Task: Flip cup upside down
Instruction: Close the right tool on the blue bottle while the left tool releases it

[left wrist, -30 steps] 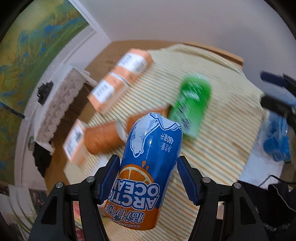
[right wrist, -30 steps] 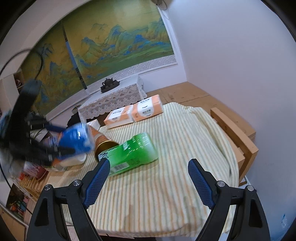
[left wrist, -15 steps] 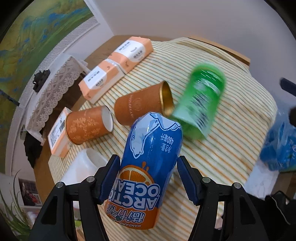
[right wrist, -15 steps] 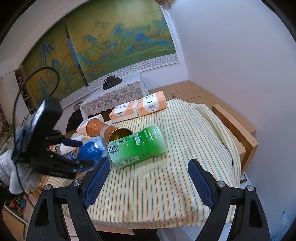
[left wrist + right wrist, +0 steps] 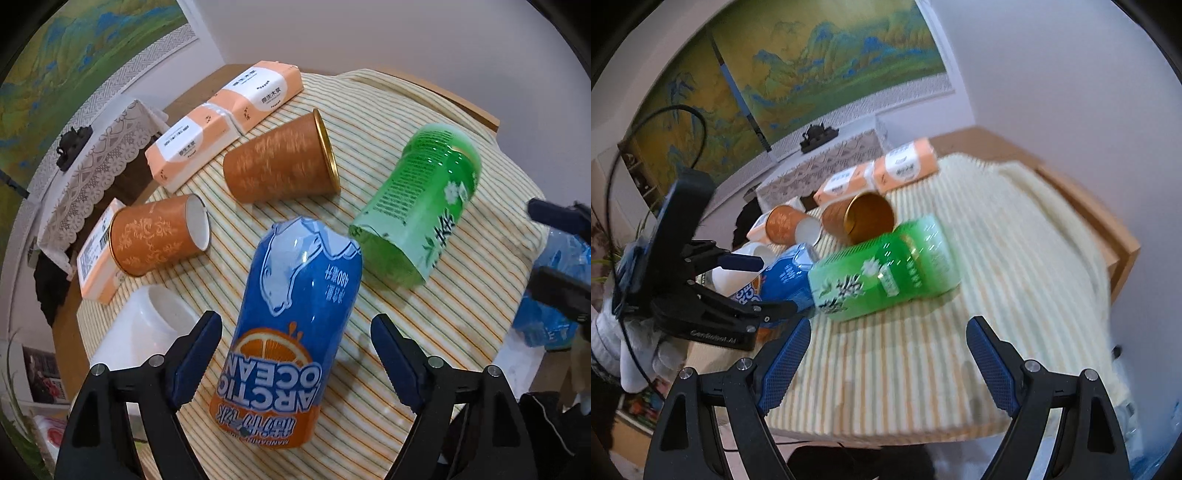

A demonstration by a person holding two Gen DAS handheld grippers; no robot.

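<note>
My left tongs are spread, with the blue-and-orange cup standing between the blue pads; there is a clear gap on either side, so nothing is pinched. The cup's lettering reads upside down and its base rests on the striped cloth covering the desk. From the right wrist view I see the same cup at the left side of the desk, with the left tongs around it.

My right tongs are spread wide and carry nothing, hovering off the near edge of the desk.

Just right of the blue cup lies a green cup on its side, its open end towards me in the left view. Farther off, two brown paper cups lie on their sides: one with a gold rim and one with a white inside. A white cup lies at the near left. Two orange tissue packs sit at the far edge, and another pack is at the left.
</note>
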